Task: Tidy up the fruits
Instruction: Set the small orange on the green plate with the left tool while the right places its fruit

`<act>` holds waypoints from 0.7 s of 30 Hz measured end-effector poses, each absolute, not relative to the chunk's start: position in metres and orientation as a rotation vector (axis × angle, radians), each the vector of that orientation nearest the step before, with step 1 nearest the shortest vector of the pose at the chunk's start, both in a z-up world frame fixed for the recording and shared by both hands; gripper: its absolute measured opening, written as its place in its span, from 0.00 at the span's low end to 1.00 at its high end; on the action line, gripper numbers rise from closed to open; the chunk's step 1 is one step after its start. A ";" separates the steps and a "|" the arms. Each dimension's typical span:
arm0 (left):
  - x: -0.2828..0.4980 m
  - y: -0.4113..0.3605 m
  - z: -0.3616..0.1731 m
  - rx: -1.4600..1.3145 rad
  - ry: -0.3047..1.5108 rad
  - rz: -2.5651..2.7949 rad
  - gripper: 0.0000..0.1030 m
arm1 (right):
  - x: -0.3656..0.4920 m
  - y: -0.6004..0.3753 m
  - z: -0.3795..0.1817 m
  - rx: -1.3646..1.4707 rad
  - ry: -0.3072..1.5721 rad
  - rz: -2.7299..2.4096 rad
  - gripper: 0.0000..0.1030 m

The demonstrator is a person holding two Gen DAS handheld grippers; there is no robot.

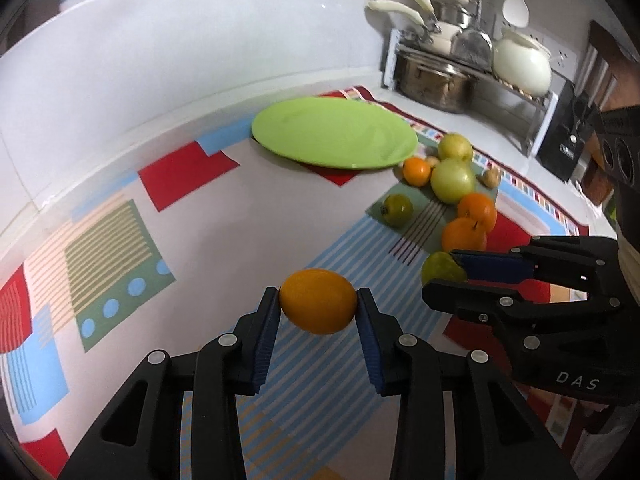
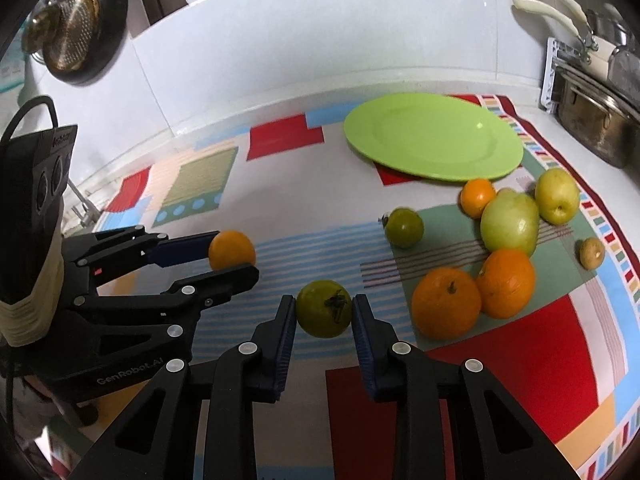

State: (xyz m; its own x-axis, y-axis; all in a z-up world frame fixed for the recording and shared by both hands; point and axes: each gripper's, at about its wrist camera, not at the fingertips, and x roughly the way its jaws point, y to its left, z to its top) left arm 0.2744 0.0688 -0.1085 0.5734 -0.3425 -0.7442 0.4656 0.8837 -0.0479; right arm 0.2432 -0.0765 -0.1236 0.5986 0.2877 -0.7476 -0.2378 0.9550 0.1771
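Above the desk (image 2: 312, 184), each claw should carry level to the green plate (image 2: 434, 136): left claw (image 1: 318, 306) clamps an orange (image 1: 318, 306), right claw (image 2: 324, 314) a green fruit (image 2: 324, 314).

Both wrist views look down close (sharing the green plate (image 1: 334, 132)).

Right gripper (image 1: 444, 272) body marking: white letters "DAS", seen from the left wrist view.
Left gripper (image 2: 236, 258) body marking: white text "GenRobot.AI", seen from the right wrist view.
Black appliance (image 1: 566, 140) label: too blurred to read.
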 end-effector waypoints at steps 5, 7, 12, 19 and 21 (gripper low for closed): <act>0.271 0.062 -0.089 0.122 0.798 -0.432 0.37 | 0.244 -0.090 -0.108 0.068 0.826 0.314 0.29; 0.272 0.056 -0.084 0.116 0.790 -0.420 0.37 | 0.246 -0.096 -0.102 0.068 0.812 0.314 0.29; 0.281 0.038 -0.072 0.088 0.772 -0.401 0.37 | 0.259 -0.116 -0.086 0.052 0.775 0.320 0.29; 0.305 0.011 -0.057 0.066 0.745 -0.396 0.37 | 0.286 -0.141 -0.063 0.007 0.724 0.323 0.29; 0.313 0.003 -0.052 0.067 0.734 -0.388 0.37 | 0.298 -0.150 -0.058 0.013 0.720 0.329 0.29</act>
State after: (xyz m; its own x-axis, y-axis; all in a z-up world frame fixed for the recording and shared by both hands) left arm 0.3130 0.0031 -0.0522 0.6747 -0.3217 -0.6643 0.3684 0.9267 -0.0746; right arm 0.2984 -0.1498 -0.0579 0.7028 0.3004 -0.6449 -0.2917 0.9484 0.1239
